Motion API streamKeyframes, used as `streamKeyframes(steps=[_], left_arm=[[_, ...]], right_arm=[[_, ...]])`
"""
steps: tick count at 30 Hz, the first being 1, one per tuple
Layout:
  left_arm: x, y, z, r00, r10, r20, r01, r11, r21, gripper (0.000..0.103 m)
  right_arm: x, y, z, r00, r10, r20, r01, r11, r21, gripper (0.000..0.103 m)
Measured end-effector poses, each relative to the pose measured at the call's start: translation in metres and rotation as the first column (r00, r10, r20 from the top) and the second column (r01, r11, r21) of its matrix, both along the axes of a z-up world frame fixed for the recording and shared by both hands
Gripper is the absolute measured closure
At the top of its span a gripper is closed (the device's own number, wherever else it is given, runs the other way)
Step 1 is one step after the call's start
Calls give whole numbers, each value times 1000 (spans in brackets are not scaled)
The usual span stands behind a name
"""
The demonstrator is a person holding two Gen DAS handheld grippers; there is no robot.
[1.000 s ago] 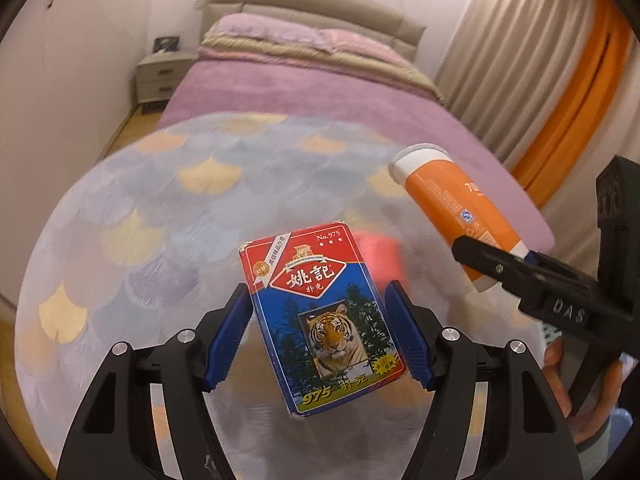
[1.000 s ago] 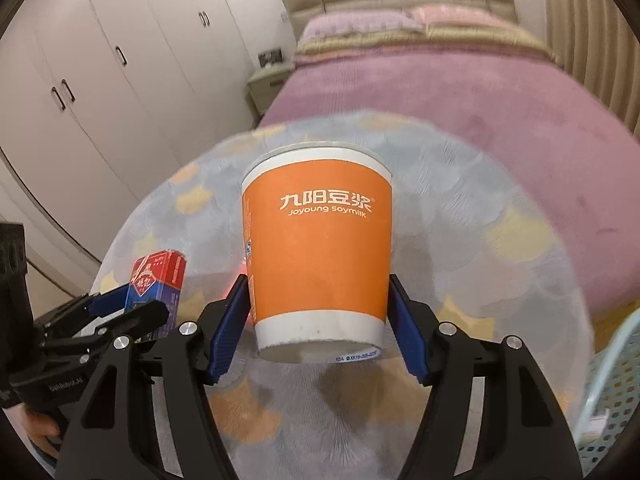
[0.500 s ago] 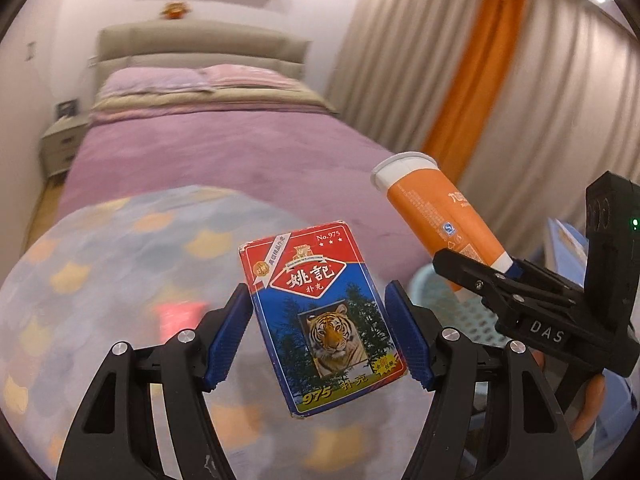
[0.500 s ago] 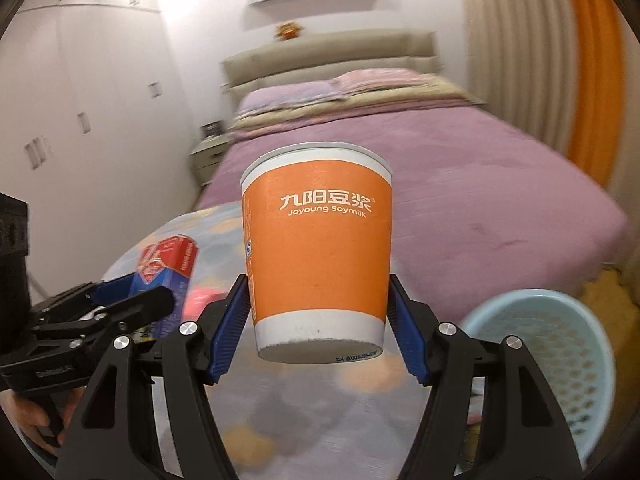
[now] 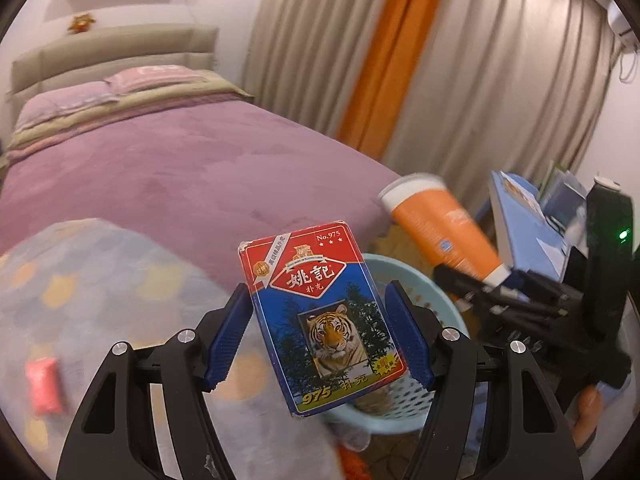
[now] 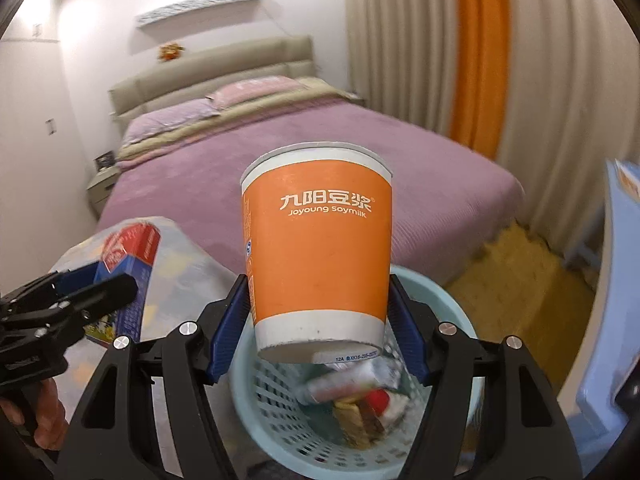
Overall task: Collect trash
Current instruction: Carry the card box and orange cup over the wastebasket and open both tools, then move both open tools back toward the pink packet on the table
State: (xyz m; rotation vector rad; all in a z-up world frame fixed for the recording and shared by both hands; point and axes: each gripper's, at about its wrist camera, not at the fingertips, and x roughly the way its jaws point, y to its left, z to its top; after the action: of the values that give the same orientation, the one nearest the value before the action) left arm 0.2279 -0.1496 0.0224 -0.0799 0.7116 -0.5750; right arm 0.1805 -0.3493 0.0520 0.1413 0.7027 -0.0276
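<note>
Beside a purple plush bed, the right claw grips a smooth orange paper cup above a perforated pale-blue plastic basket; at nine o'clock, the left claw clamps a glossy rectangular tiger-printed card box.

The mouth of the pale blue basket lies open directly below the orange cup, with bare air between the cup's base and the rim; inside, the litter already lying there fills only the bottom, so the upper part stands free; the round table crowds the basket's left side, seemingly touching it, though blur makes this uncertain; the left gripper with its card box hangs just left of the cup, narrowing that flank; to the right a blue piece of furniture walls off the way; beyond the basket, a strip of yellow floor lies open up to the bed.
</note>
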Motion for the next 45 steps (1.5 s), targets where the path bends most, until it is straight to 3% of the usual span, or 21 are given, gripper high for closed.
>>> streamKeyframes(steps=[9,16,21,32,39,45], left_arm=[[23,-55,-35,994,-69,-84,72,997,35,37],[27,-56,-48,989,-95,-113,100,994,33,31],[22,-52,-46,989,-87,-120,89,996,18,29],[13,-26,-35,994,-36,-107,34,999,-20,29],[-3,19,-17,997,36,-61,-39,999,-37,28],[-13,76,-8,986,159,-45,-161,986,-50,28]], right_arm=[[14,-42,-61,973,-69,-221,78,996,31,39],[10,-53,-88,964,-45,-263,61,997,51,39],[9,-47,-93,964,-44,-262,61,996,59,39],[1,-25,-72,979,0,-203,12,998,61,39],[-1,8,-50,988,92,-126,-83,994,75,39],[-3,36,-38,984,158,-85,-152,986,71,39]])
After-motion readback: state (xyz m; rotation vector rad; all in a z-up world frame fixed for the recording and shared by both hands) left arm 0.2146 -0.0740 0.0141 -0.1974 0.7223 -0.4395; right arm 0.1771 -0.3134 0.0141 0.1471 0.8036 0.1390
